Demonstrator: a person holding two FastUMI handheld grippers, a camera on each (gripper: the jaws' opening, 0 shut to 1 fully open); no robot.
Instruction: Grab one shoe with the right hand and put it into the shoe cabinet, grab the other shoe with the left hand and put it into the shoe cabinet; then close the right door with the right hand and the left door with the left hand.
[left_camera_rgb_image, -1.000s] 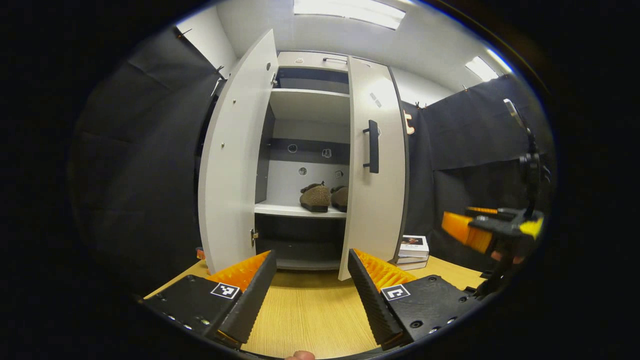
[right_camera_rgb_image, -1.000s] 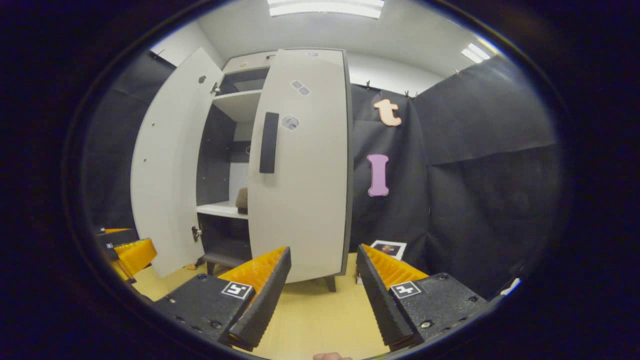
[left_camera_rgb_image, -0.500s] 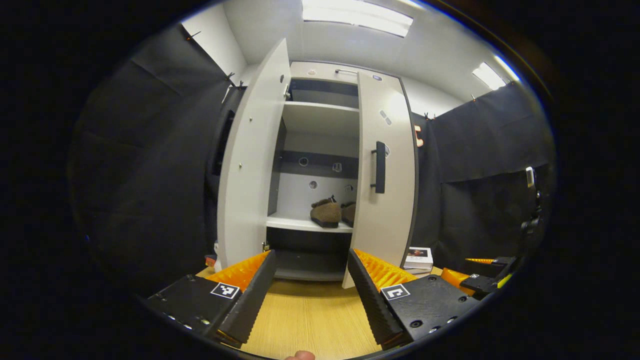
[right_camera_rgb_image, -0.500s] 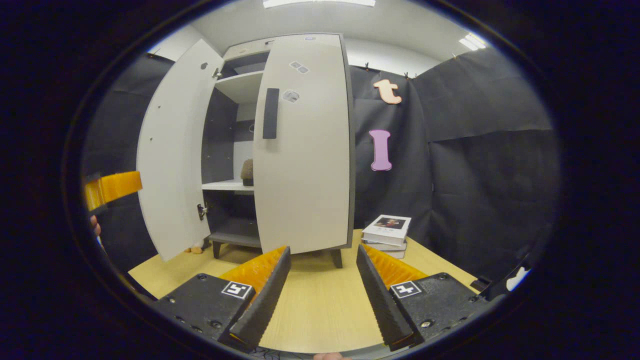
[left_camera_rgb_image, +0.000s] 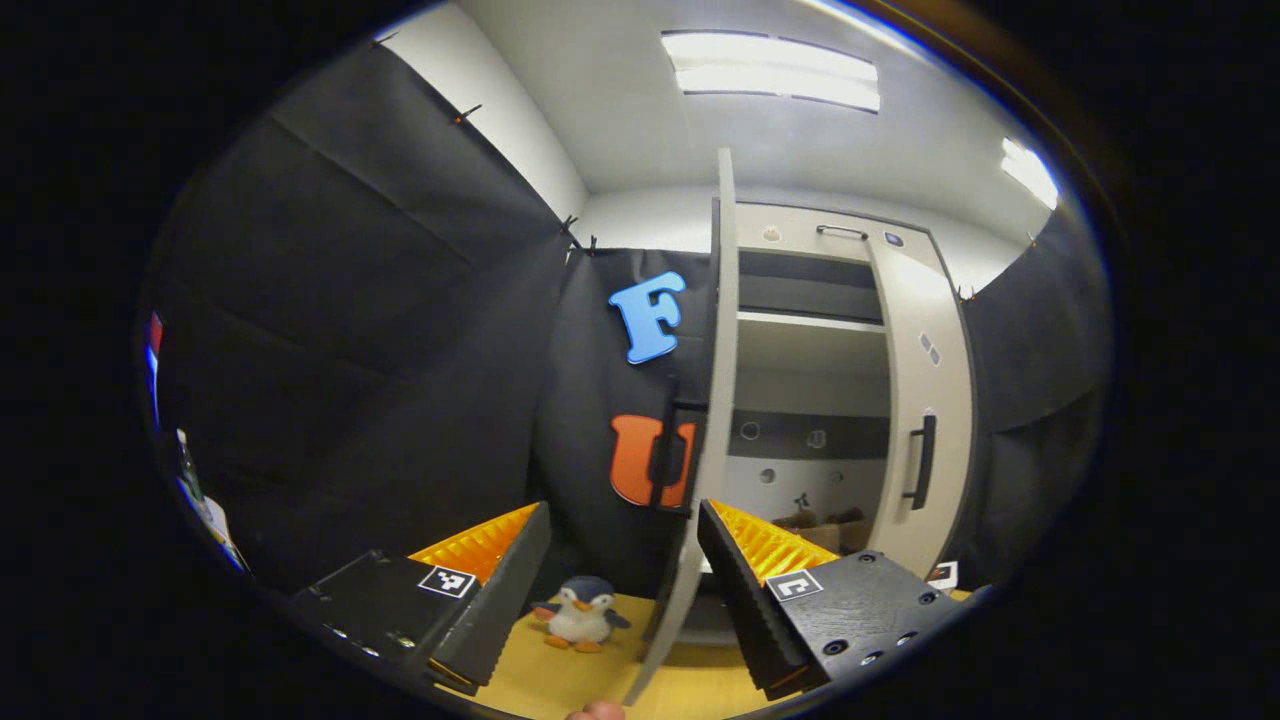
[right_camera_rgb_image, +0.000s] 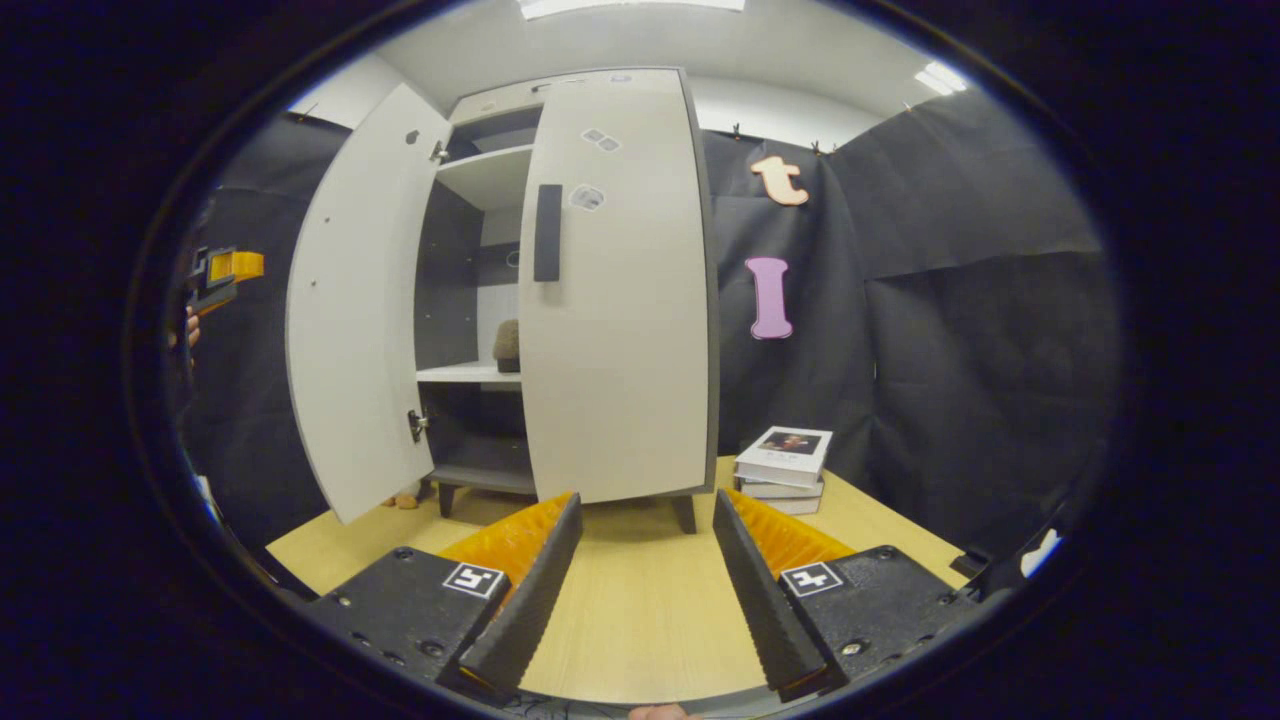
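- Standing on the light wooden bench (right_camera_rgb_image: 640, 600), the shoe cabinet (right_camera_rgb_image: 560, 290) has both doors swung out from its front.
- In the right gripper view, the right door (right_camera_rgb_image: 620, 300) hangs only part open and covers most of the interior; its dark handle (right_camera_rgb_image: 547, 232) runs upright near the free edge.
- The left door (right_camera_rgb_image: 360, 300) stands wide open, its inner face towards that camera.
- One brown shoe (right_camera_rgb_image: 508, 345) sits on the middle shelf (right_camera_rgb_image: 465, 374), half hidden behind the right door's edge.
- In the left gripper view, brown shapes low inside the cabinet (left_camera_rgb_image: 825, 520) are probably the shoes, though the hand-held gripper's finger hides too much to be sure.
- The left hand-held gripper (left_camera_rgb_image: 622, 580) has its fingers well apart and holds nothing; the left door's thin edge (left_camera_rgb_image: 722, 350) runs up between them, apart from both.
- The right hand-held gripper (right_camera_rgb_image: 640, 590) is likewise spread wide and empty, low over the bench in front of the right door.
- At the far left of the right gripper view, the left hand-held gripper is held up beyond the left door.
- A toy penguin (left_camera_rgb_image: 580, 615) stands on the bench beside the left door.
- A stack of books (right_camera_rgb_image: 783, 468) lies on the bench just right of the cabinet.
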